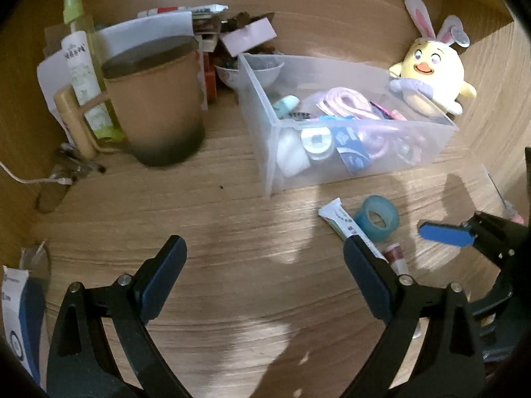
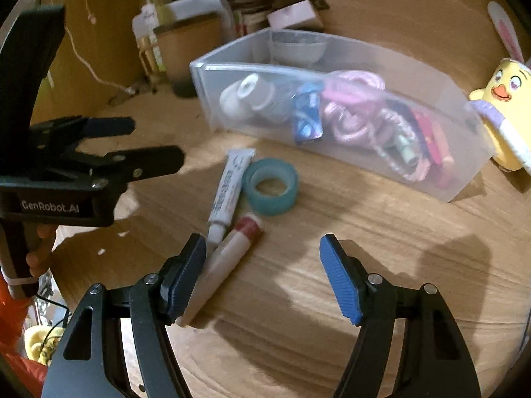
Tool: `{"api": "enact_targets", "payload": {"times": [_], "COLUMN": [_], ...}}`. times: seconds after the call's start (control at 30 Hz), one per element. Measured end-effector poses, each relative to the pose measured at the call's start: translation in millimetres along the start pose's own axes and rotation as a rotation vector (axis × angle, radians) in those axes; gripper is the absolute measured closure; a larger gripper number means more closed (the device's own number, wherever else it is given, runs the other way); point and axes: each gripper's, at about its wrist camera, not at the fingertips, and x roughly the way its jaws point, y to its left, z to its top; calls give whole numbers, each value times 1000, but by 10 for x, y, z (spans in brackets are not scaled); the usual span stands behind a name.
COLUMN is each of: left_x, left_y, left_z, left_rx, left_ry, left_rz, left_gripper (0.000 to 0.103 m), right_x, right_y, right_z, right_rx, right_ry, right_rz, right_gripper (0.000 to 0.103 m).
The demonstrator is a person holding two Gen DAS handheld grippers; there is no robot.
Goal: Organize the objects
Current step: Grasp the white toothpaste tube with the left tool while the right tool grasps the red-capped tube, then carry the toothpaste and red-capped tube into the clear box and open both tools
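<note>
A clear plastic bin point(image 1: 365, 162) point(image 2: 458, 152) holds cords, tape rolls and small items. In front of it on the wooden desk lie a white tube point(image 2: 229, 185) point(image 1: 345, 224), a teal tape roll point(image 2: 270, 185) point(image 1: 376, 217) and a white stick with a red cap point(image 2: 229, 262) point(image 1: 395, 255). My left gripper point(image 1: 265, 265) is open and empty over bare desk, left of the tube. My right gripper point(image 2: 262, 278) is open and empty; its left finger sits beside the red-capped stick. The left gripper also shows in the right wrist view point(image 2: 152, 142).
A brown mug point(image 1: 156, 106) stands at back left with bottles point(image 1: 83, 66) and boxes point(image 1: 249, 36) behind. A yellow plush chick point(image 1: 431, 76) point(image 2: 504, 112) sits right of the bin. A white cable point(image 1: 33, 179) lies at left. A blue-white box point(image 1: 16, 315) is near left.
</note>
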Motion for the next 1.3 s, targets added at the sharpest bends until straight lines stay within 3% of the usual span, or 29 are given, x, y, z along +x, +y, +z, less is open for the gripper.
{"api": "enact_targets", "payload": {"times": [0.13, 0.43, 0.57, 0.7, 0.83, 1.07, 1.3], "left_x": [9, 135, 211, 261, 271, 241, 102], "left_y": [-80, -311, -382, -448, -506, -515, -461], "left_z": [2, -20, -31, -6, -6, -27, -43], "left_rx": [-2, 23, 22, 44, 69, 103, 99], "left_ry": [10, 47, 71, 86, 70, 46, 12], "left_rz": [-36, -66, -64, -53, -18, 22, 13], "left_gripper": [7, 7, 7, 30, 44, 87, 87], "right_x": [-28, -164, -203, -201, -238, -354, -484], "right_y": [8, -60, -127, -211, -266, -353, -488], "right_z": [-52, -163, -197, -188, -189, -160, -38], "right_rx": [-48, -48, -12, 22, 60, 83, 119], "right_ry": [2, -20, -27, -35, -49, -90, -148], "right_rz": [11, -13, 11, 5, -13, -25, -28], "right_gripper": [41, 88, 89, 89, 89, 89, 89]}}
